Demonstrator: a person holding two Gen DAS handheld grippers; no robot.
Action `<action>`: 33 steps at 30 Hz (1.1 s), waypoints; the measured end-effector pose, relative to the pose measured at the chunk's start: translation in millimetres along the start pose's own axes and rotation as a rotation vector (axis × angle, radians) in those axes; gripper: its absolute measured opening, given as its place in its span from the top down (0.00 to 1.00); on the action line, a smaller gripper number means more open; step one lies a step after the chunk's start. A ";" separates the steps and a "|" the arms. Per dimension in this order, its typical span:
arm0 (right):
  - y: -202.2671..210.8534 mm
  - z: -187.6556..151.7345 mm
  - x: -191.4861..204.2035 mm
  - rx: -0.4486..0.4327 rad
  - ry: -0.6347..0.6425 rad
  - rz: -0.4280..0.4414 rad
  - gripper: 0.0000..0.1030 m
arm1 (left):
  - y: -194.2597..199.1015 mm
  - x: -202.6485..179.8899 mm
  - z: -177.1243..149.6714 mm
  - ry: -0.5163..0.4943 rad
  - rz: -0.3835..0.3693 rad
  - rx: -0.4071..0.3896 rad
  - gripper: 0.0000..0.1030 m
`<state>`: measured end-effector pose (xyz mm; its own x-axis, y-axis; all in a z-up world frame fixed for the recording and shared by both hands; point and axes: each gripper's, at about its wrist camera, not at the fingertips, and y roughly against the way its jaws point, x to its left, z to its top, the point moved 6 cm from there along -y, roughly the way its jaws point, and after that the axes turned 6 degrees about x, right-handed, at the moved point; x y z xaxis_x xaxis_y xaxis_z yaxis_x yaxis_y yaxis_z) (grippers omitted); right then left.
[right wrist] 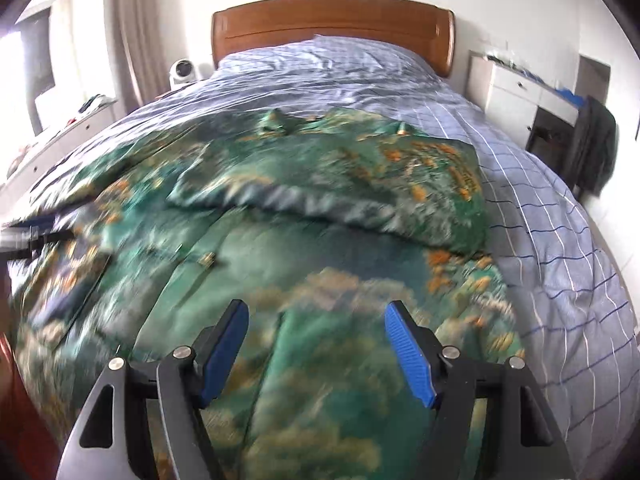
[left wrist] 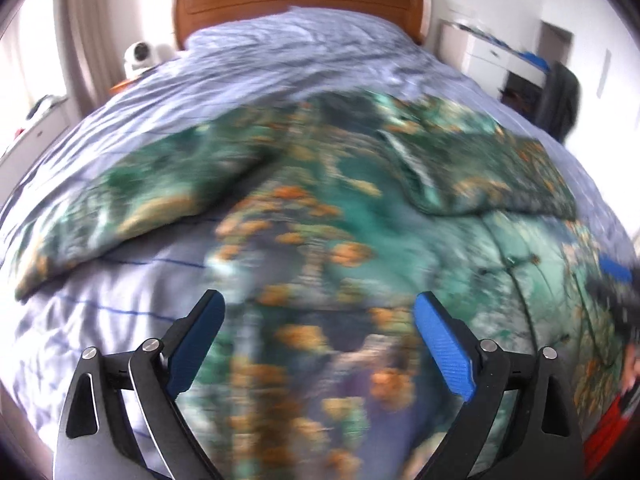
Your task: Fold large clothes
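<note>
A large green garment with orange and grey print (left wrist: 320, 216) lies spread on the bed; it also shows in the right wrist view (right wrist: 304, 216). One sleeve (left wrist: 120, 192) lies out to the left, the other sleeve (right wrist: 360, 184) is folded over the body on the right. My left gripper (left wrist: 320, 312) is open and empty above the garment's lower left part. My right gripper (right wrist: 316, 320) is open and empty above its lower right part. The left gripper shows at the left edge of the right wrist view (right wrist: 24, 236). Both views are blurred.
The bed has a pale blue checked cover (right wrist: 540, 208) and a wooden headboard (right wrist: 332, 20). White drawers (right wrist: 516, 96) and a dark chair (right wrist: 592, 148) stand to the right. A white cabinet (right wrist: 48, 136) and a small white device (right wrist: 182, 72) stand to the left.
</note>
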<state>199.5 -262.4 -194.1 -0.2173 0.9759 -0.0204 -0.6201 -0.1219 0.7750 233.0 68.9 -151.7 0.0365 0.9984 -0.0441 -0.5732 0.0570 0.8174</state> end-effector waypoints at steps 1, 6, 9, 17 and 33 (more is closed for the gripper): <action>1.4 -3.6 3.8 -0.004 0.014 0.002 0.30 | 1.1 12.6 1.3 0.030 0.009 -0.004 0.06; 2.1 -11.0 10.9 0.009 0.055 -0.005 0.30 | -5.2 68.8 1.2 0.191 0.016 0.015 0.06; 2.6 -12.2 7.7 0.011 0.032 0.007 0.30 | -10.2 95.4 -0.2 0.275 0.003 0.011 0.06; 0.7 -19.9 15.4 0.031 0.056 0.000 0.30 | -43.9 217.8 15.2 0.690 -0.023 -0.017 0.06; -8.3 -28.6 26.3 0.073 0.071 0.028 0.30 | -54.0 299.5 19.7 0.999 -0.026 -0.152 0.89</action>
<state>177.3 -240.9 -219.1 -0.2880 0.9568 -0.0408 -0.5567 -0.1326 0.8201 291.0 364.7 -197.7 -0.6116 0.5396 -0.5786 -0.6829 0.0092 0.7304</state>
